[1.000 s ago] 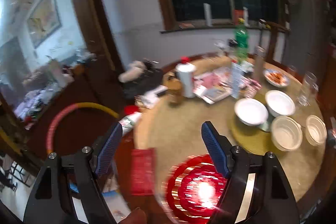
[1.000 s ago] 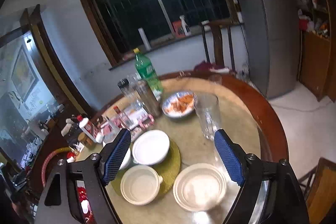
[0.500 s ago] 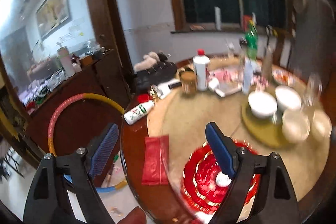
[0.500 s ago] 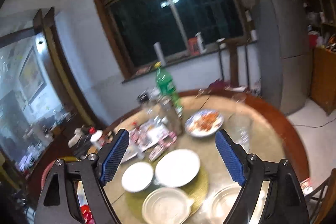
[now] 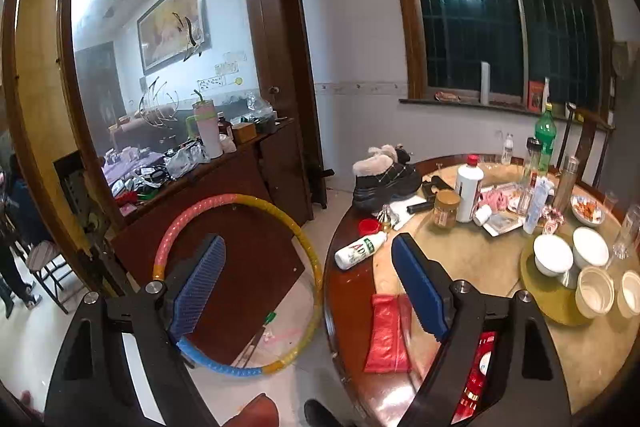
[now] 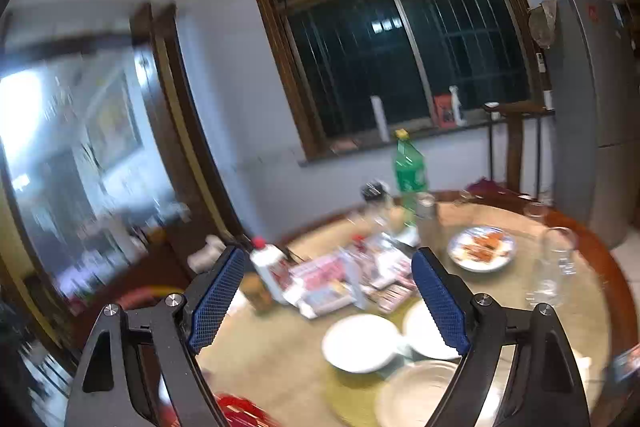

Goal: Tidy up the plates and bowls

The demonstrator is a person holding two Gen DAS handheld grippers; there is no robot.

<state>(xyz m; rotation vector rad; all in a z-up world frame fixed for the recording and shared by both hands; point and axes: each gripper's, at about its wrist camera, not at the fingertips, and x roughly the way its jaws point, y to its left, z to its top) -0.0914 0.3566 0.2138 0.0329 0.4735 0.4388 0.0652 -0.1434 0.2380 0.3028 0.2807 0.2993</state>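
Two white bowls [image 5: 553, 259] [image 5: 590, 253] and two cream bowls [image 5: 595, 291] [image 5: 630, 294] sit around a round olive mat [image 5: 538, 291] on the right of the round table [image 5: 460, 259]. A red patterned plate [image 5: 478, 373] lies at the near edge, mostly hidden behind my left gripper's right finger. My left gripper [image 5: 310, 289] is open and empty, over the table's left edge and the floor. My right gripper [image 6: 328, 301] is open and empty above the white bowls [image 6: 362, 343] [image 6: 426, 331] and a cream bowl [image 6: 416, 395].
A plate of food [image 6: 482, 253], a glass [image 6: 554, 267], a green bottle [image 6: 408, 173], a white bottle [image 5: 468, 193], a jar [image 5: 445, 207], packets and a black shoe [image 5: 384, 183] crowd the far side. A red packet [image 5: 386, 333], a fallen white bottle [image 5: 360, 251]; a hoop [image 5: 240, 283] against the cabinet.
Both grippers have lifted and swung left. The red plate has slid almost out of the left view, and the bowls sit lower in the right view. Both stay open.
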